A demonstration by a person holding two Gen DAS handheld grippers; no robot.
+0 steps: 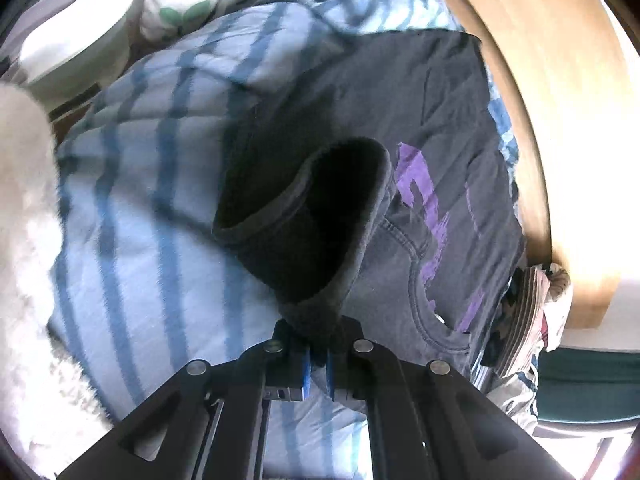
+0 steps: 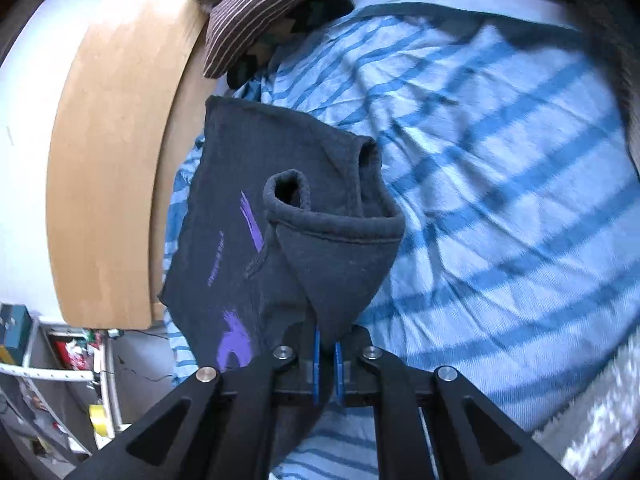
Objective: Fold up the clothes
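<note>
A dark grey T-shirt (image 1: 448, 128) with purple print lies on a blue striped duvet (image 1: 152, 208), beside a wooden bed frame. My left gripper (image 1: 318, 344) is shut on one sleeve (image 1: 316, 220) and lifts it so the cuff gapes open. In the right wrist view the same T-shirt (image 2: 224, 184) lies flat against the frame. My right gripper (image 2: 326, 346) is shut on its other sleeve (image 2: 340, 248), also raised with the cuff open. The shirt's body stays on the bed.
The wooden bed frame (image 2: 108, 184) curves along the shirt's far side. A striped pillow (image 2: 256, 12) lies at the bed's head. A fluffy white throw (image 1: 20, 216) lies at the left. Cluttered shelves (image 2: 60, 376) stand beyond the frame.
</note>
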